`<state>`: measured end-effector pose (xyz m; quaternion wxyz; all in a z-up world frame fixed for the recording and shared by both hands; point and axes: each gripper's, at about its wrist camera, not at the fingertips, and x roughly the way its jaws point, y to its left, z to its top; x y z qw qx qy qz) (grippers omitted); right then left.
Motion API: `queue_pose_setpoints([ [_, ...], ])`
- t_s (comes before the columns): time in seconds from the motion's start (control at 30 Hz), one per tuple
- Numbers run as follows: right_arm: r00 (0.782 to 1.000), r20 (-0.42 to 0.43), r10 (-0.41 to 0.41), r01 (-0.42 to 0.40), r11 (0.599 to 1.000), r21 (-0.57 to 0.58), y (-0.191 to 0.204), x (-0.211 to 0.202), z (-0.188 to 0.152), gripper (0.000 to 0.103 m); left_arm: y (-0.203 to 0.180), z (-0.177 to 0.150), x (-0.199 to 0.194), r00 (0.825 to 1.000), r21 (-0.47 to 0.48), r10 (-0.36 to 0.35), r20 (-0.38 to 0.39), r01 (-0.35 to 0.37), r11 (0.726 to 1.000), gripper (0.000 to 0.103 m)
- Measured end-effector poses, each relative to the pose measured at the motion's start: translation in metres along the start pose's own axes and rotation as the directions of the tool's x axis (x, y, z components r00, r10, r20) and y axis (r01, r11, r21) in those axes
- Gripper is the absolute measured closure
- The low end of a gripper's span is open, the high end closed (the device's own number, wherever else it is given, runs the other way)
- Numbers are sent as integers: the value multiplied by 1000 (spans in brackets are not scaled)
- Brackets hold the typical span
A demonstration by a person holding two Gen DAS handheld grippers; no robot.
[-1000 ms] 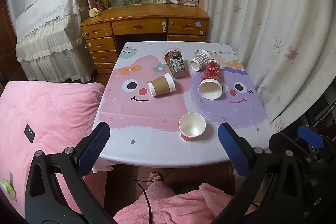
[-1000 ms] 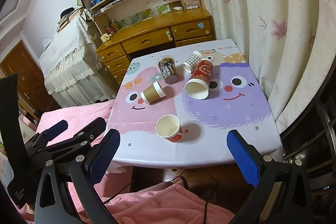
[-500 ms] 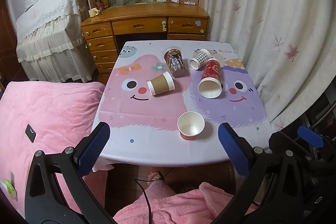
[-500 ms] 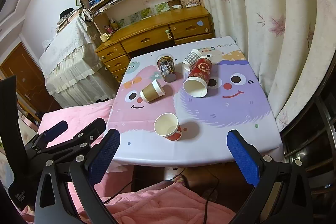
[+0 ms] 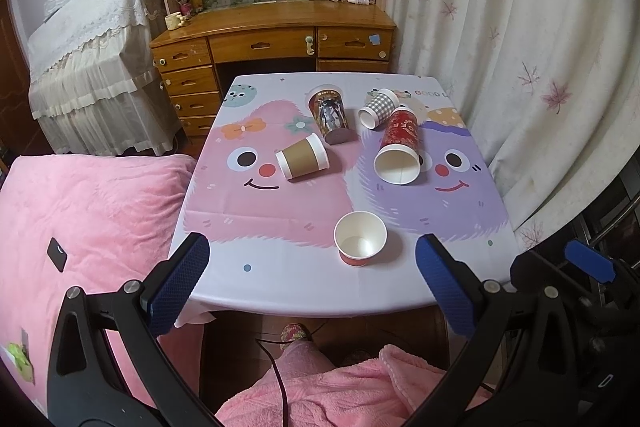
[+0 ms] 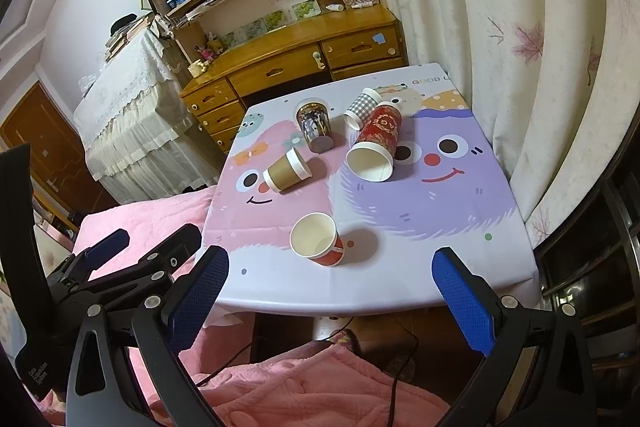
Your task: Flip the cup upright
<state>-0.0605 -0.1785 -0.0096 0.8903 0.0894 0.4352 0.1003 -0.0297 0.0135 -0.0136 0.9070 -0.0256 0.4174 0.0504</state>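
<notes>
While both hand-held grippers, left (image 5: 308,283) and right (image 6: 330,293), hang wide open off the table (image 5: 280,287), one empty small cup (image 5: 360,237) stands upright near its front edge; four cups lie tipped behind.

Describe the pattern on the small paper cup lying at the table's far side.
Grey-and-white checked paper cup; clearest in the left wrist view.

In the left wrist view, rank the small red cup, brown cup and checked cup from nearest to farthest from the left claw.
1. Small red cup, upright, near edge.
2. Brown cup, on its side, mid-table left.
3. Checked cup, on its side, far right.
</notes>
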Motion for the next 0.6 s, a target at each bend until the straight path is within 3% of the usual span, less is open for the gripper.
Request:
queue_pose_setpoints([
  [0.6,1000,-15,2,-2,1000,17,-5,4,-3,0,-6,0,5,1000,9,0,-15,0,1000,1],
])
